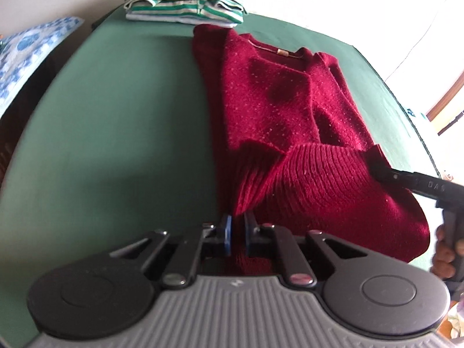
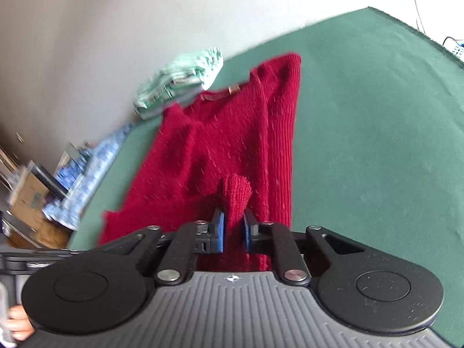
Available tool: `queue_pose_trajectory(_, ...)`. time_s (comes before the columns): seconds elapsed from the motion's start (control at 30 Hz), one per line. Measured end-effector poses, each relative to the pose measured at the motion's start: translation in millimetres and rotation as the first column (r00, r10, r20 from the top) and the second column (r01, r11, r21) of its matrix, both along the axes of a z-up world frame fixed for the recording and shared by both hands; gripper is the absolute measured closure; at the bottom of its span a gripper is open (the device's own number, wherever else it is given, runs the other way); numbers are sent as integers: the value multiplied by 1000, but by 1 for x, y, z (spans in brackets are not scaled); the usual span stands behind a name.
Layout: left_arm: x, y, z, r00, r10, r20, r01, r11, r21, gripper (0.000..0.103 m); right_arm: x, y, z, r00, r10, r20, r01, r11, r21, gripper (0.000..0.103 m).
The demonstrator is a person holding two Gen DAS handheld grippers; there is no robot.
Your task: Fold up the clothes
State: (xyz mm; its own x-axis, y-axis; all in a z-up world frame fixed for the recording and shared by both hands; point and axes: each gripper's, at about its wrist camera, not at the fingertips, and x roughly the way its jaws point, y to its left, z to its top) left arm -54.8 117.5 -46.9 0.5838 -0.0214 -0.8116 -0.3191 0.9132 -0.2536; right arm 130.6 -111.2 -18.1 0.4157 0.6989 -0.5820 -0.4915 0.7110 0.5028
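left gripper [image 1: 237,233] sits nearest the lens in the left wrist view, blue pads nearly together with the ribbed hem of the maroon knit sweater [image 1: 278,110] pinched between them. fabric runs straight away from the fingers, long axis pointing from hem near the camera to collar at the far end, where a small tag [image 1: 282,52] shows. sweater lies on the green table cloth [image 1: 116,116], right of centre in this view, its sides look already turned in so the body is a narrow strip. hem band near the grippers is raised off the cloth and doubled over the body. folded green-and-white striped shirt [image 1: 182,4] sits past the collar, just beside it, can't tell if touching. blue patterned cushion [image 1: 32,55] off the table at far left.

right gripper [image 2: 233,232] in the right wrist view: pads close together, clamped on a bunch of ribbed maroon knit that sticks up between them, likely the hem's other corner. seen from the left view it comes in from the right and bites the hem edge.

judgement: both grippers hold the hem end, about equally near; collar lies dead ahead along the long axis, so a hem-to-collar fold looks in hand, partway.
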Motion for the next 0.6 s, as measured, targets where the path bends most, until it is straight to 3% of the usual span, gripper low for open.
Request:
queue_pose_trajectory(0.1, 9, -2, -1, 1000, -10, -4, 10, 1000, 30, 91, 1, 0, 0, 1000, -5, 23, 5, 1000, -4, 88)
queue_pose_trajectory(0.2, 4, 1, 3, 1000, -6, 3, 6, 999, 44, 78, -2, -9, 10, 1000, -19, 7, 19, 1000, -9, 78)
queue_pose_trajectory(0.23, 0, 4, 6, 1000, 4, 18, -5, 999, 43, 74, -8, -14, 13, 1000, -24, 12, 24, 1000, -8, 69)
queue_pose_trajectory(0.27, -6, 5, 11, 999, 9, 35, -11, 999, 47, 74, -13, -20, 17, 999, -30, 18, 30, 1000, -8, 62)
queue_pose_trajectory(0.33, -16, 4, 23, 996, 2, 84, -9, 997, 80, 75, -24, -31, 24, 999, -41, 30, 41, 999, -7, 58)
queue_pose_trajectory(0.4, -19, -4, 37, 990, -31, 141, 13, 992, 122, 75, -36, -43, 32, 998, -52, 41, 52, 999, -6, 57)
queue_pose_trajectory(0.5, -8, -22, 47, 965, -112, 236, 86, 989, 120, 75, -52, -47, 38, 996, -64, 70, 63, 998, 3, 60)
queue_pose_trajectory(0.6, 14, -42, 34, 957, -179, 227, 156, 981, 116, 73, -59, -24, 43, 992, -12, 127, 8, 999, 34, 68)
